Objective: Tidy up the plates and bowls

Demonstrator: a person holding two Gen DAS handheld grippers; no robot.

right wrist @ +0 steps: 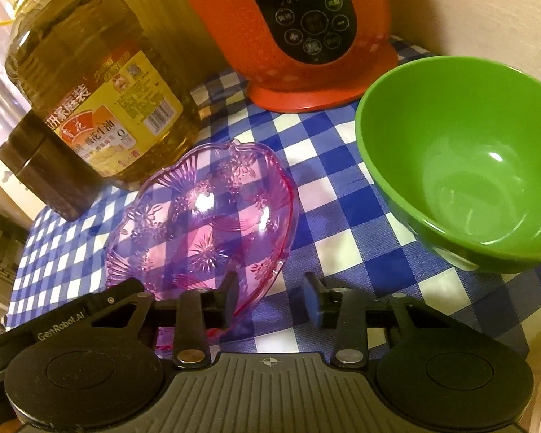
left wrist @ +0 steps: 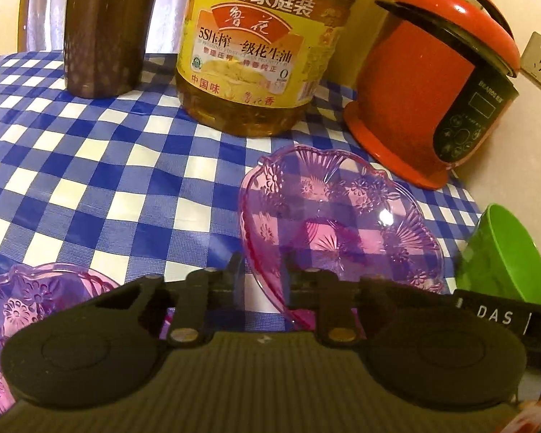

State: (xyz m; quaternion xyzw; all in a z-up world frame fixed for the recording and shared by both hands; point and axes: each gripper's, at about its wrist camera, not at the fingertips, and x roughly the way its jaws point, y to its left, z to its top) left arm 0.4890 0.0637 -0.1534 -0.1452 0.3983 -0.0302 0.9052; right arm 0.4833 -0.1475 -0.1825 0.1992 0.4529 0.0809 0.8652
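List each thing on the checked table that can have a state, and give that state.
pink dish, empty, tilted
left gripper, shut on pink dish rim
second pink dish, empty
right gripper, open, holding nothing
green bowl, upright, empty
rice cooker, lid shut, display dark
oil bottle, upright, holding oil
dark canister, upright, lid on
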